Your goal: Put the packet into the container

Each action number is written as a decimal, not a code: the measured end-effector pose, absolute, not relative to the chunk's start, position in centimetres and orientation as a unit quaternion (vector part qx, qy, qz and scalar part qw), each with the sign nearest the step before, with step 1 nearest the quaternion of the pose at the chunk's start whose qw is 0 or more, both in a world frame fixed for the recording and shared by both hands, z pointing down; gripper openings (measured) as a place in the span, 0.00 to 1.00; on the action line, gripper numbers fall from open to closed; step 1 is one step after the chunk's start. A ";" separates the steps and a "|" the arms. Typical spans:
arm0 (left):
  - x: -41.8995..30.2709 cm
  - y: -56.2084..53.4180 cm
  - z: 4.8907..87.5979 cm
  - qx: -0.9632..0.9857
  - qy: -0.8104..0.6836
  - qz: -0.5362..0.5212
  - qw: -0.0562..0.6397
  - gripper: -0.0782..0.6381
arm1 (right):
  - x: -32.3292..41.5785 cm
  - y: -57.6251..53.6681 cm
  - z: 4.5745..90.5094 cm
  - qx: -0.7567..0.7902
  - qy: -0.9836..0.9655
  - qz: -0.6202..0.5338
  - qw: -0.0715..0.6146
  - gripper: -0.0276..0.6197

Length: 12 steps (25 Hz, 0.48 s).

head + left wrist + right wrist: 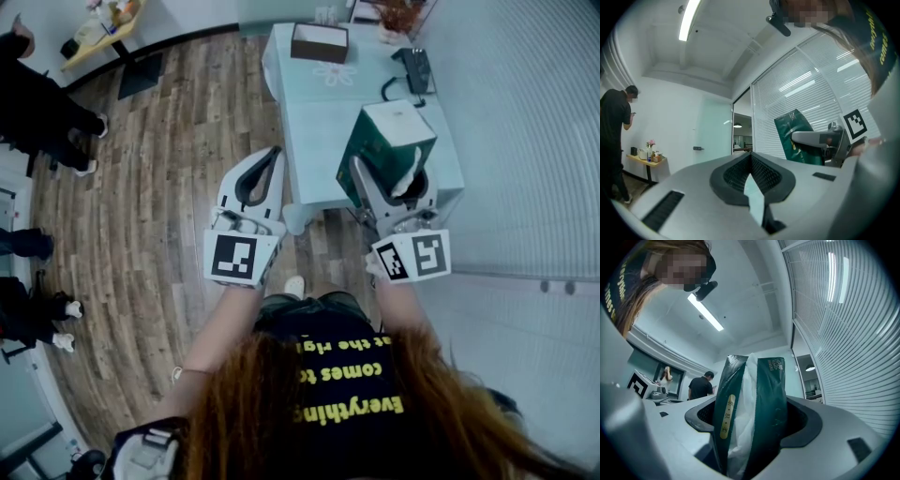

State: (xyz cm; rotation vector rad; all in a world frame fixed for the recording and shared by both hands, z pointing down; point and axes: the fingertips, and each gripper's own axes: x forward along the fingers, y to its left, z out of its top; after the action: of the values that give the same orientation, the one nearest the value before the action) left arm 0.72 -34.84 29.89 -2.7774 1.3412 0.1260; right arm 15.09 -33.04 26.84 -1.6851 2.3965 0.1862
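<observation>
1 green packet (384, 141) clenched in right tongs (752, 414), left tongs (751, 157) closed empty, 1 container (319, 50) on table (323, 108)

Green packet (380, 141) upright in right claw (389, 175), open brown container (317, 53) well apart

The green packet (768, 399) pinched between the fingers of my right gripper (752, 420) bears a narrow gold strip (724, 416) on the side toward the left finger. It carries three small stacked characters I can't read. Pale print near the packet's top is too fine to make out. Behind my fingers, upside-down yellow words on my black shirt (347, 380) read "Everything" and "comes".
</observation>
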 end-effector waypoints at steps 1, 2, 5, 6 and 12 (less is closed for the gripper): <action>0.7 -34.9 29.9 -0.900 0.434 0.040 0.027 0.11 | 15.1 -33.1 27.0 -0.572 0.812 0.062 0.102 0.63; 0.7 -35.0 30.0 -0.900 0.434 0.040 0.026 0.11 | 15.2 -33.2 27.1 -0.572 0.811 0.060 0.101 0.63; 0.7 -35.3 30.1 -0.899 0.436 0.040 0.025 0.11 | 15.4 -33.6 27.5 -0.574 0.811 0.055 0.099 0.63; 0.7 -35.4 30.2 -0.899 0.437 0.039 0.024 0.11 | 15.5 -33.8 27.6 -0.574 0.811 0.055 0.099 0.63; 0.2 -36.2 30.4 -0.895 0.445 0.038 0.019 0.11 | 15.1 -34.9 27.3 -0.568 0.815 0.057 0.099 0.63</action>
State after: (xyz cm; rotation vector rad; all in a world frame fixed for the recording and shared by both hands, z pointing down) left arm 0.21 -36.23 30.40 -2.7776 1.3804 0.1182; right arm 15.14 -34.90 27.31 -1.6799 2.4114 0.1674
